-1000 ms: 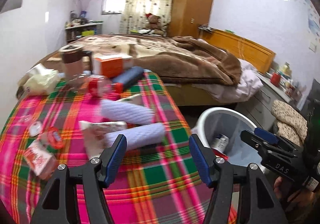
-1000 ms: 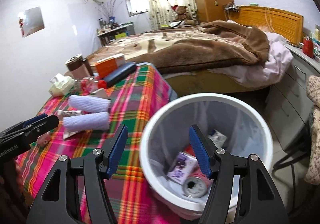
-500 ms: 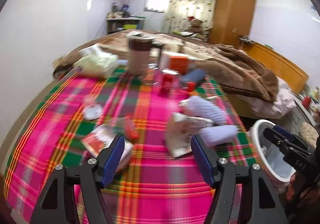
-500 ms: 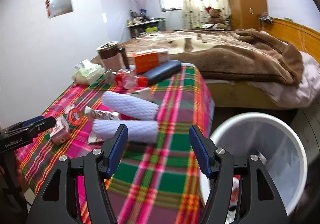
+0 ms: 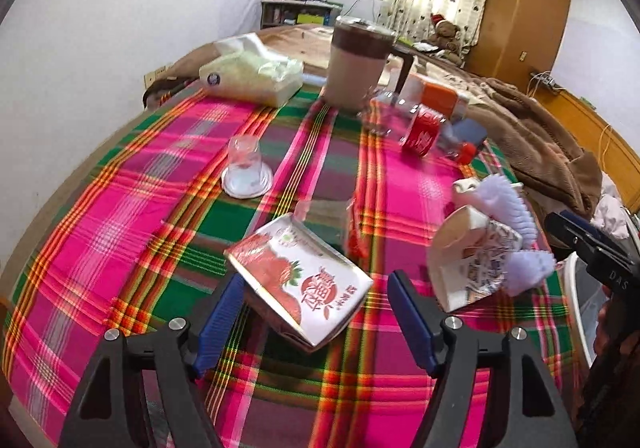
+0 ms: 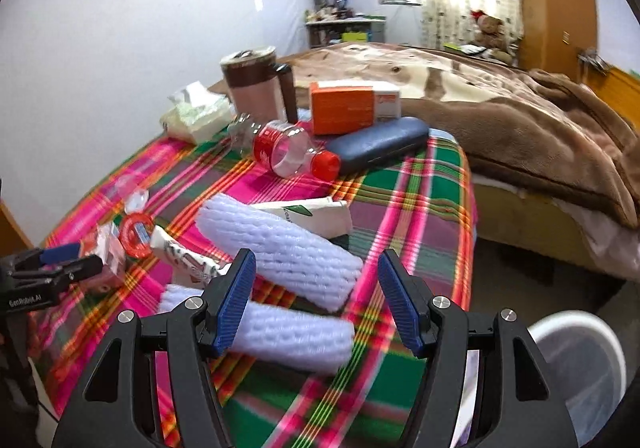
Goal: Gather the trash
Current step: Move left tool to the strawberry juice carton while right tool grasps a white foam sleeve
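Note:
My left gripper (image 5: 316, 312) is open, its jaws on either side of a flattened strawberry carton (image 5: 300, 280) lying on the plaid tablecloth (image 5: 120, 207). My right gripper (image 6: 316, 302) is open, just above two white foam sleeves (image 6: 280, 248), the nearer one (image 6: 288, 336) between its fingers. The white trash bin (image 6: 580, 364) stands on the floor at the lower right, its rim also in the left wrist view (image 5: 576, 312). An empty plastic bottle (image 6: 284, 149) with a red cap, a crumpled paper carton (image 5: 468, 260) and a red ring (image 6: 136, 234) lie on the table.
A brown mug (image 5: 360, 63), a tissue pack (image 5: 252, 73), an orange box (image 6: 352, 105), a blue case (image 6: 376, 147) and an upturned clear cup (image 5: 246, 167) stand at the table's far side. A bed (image 6: 500, 99) with a brown blanket lies behind.
Both grippers swung left from the bin toward the table. The left one closed in on the strawberry carton; the right one came down over the foam sleeves. Both stayed open.

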Action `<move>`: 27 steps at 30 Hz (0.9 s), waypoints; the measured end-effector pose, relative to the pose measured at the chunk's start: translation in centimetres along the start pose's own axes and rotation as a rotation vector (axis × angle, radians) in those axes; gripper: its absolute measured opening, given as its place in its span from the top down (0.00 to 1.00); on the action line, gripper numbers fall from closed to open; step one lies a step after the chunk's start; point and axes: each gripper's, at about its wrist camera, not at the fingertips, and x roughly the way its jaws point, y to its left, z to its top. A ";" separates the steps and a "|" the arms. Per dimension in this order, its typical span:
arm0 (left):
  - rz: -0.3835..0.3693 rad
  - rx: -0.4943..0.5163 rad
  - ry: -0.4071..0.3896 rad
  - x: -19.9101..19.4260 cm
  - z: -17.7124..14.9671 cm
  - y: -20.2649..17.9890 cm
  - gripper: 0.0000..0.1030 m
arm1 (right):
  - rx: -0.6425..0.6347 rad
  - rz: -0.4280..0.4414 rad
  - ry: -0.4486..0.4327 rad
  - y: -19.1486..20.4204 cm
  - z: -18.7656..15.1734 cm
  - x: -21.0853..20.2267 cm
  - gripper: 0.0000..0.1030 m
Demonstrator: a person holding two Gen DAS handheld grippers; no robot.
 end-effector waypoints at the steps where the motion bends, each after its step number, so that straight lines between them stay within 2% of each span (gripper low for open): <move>1: 0.002 -0.001 0.006 0.3 0.0 0.0 0.28 | -0.014 0.004 0.008 0.1 0.1 0.4 0.37; 8: 0.030 -0.015 0.050 2.5 -0.1 0.5 0.27 | -0.073 0.081 0.064 0.6 0.4 2.7 0.37; 13: 0.049 -0.034 0.061 3.2 -0.1 1.5 0.27 | -0.156 0.079 0.102 2.0 0.6 3.7 0.32; 16: 0.063 -0.031 0.053 3.1 0.0 2.0 0.27 | -0.178 0.059 0.107 2.5 0.7 3.9 0.32; 18: 0.067 -0.034 0.056 3.0 0.0 2.4 0.27 | -0.176 0.015 0.085 2.3 0.9 3.8 0.32; 24: 0.078 -0.063 0.034 2.6 0.1 3.2 0.27 | -0.226 -0.007 0.065 2.8 1.3 4.0 0.30; 27: 0.071 -0.081 0.021 2.6 0.4 3.4 0.27 | -0.193 -0.007 0.100 2.4 1.4 5.0 0.30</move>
